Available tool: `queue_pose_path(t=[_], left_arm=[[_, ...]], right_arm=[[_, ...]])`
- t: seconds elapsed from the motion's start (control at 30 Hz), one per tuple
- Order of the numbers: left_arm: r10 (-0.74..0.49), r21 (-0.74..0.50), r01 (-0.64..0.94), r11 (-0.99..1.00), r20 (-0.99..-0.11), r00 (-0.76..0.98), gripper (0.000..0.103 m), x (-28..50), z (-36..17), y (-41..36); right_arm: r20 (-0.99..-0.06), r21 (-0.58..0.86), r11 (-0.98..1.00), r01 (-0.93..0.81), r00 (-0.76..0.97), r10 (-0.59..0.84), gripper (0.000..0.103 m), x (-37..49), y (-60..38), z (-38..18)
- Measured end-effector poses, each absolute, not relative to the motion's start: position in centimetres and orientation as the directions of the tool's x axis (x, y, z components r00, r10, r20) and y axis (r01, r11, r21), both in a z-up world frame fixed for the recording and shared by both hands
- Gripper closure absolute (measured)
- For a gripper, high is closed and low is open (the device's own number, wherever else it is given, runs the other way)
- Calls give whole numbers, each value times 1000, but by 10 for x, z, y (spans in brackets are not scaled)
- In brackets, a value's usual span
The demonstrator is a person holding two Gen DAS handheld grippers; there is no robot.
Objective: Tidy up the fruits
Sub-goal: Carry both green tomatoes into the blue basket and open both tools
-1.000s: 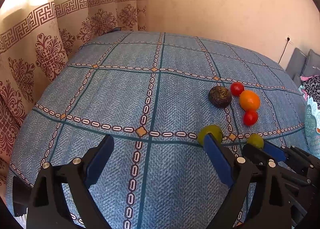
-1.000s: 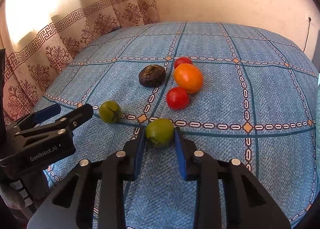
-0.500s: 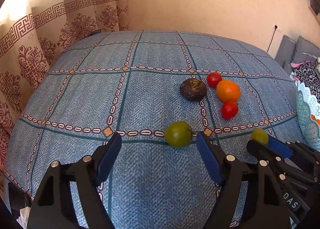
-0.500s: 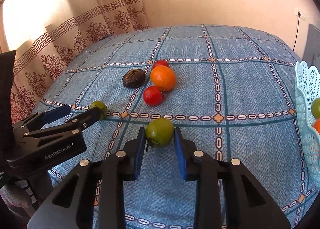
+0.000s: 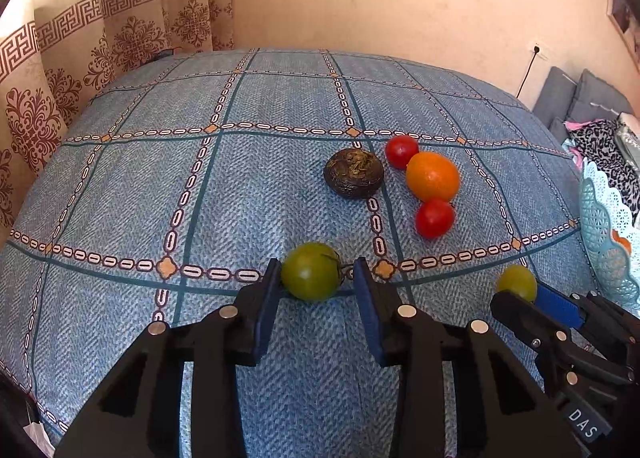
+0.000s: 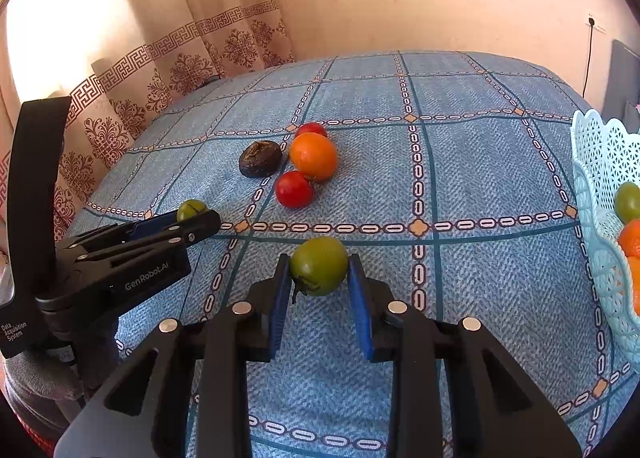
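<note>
Left wrist view, item one: my left gripper [image 5: 316, 282], whose jaws have just been closing around a green tomato [image 5: 311, 271]; the left pad touches it, but a sliver of cloth still shows by the right pad, so I judge the pinch not yet made. Item two, right wrist view: my right gripper [image 6: 319, 274] pinches a second green tomato [image 6: 319, 265] firmly between both blue pads, raised off the cloth, I judge for carrying. Outward on the blue checked bedspread [image 5: 248, 194]: a dark shrivelled fruit [image 5: 353, 173], an orange [image 5: 433, 176] and two red tomatoes [image 5: 401, 151] [image 5: 434, 218], clustered and awaiting sorting. Far right: a pale blue lattice basket [image 6: 600, 194], already holding fruit, presumably the destination.
</note>
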State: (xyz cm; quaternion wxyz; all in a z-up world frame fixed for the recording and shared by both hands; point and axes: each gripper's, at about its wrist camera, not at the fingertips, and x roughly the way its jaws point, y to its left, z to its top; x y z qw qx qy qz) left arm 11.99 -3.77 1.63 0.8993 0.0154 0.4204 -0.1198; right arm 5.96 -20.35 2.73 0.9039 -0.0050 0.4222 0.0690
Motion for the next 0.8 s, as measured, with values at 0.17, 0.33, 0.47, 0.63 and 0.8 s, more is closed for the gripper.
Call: queue_pose_path(t=[0.17,0.33,0.47,0.63,0.8], left_arm=[[-211,-85,228,970,-760,615,66,117,18,-35],[-219,-85,239,967,-753,621,66,110,23,-37],[-232,-83,256,963,-739,633,67,104,33,-40],[-244,-81,270,959,-718,652,67,93,47,-46],[-265,-79,294,952,-693,670,67,84,64,-55]], right_arm=[[-758,50,990,-128,640,121,74,57,-203,30],[-748,58,990,-129,652,128,74,53,-203,36],[-736,64,990,-130,664,134,73,48,-205,42],[-723,77,989,-124,676,141,73,41,-210,49],[-699,89,989,-117,700,146,73,34,-215,62]])
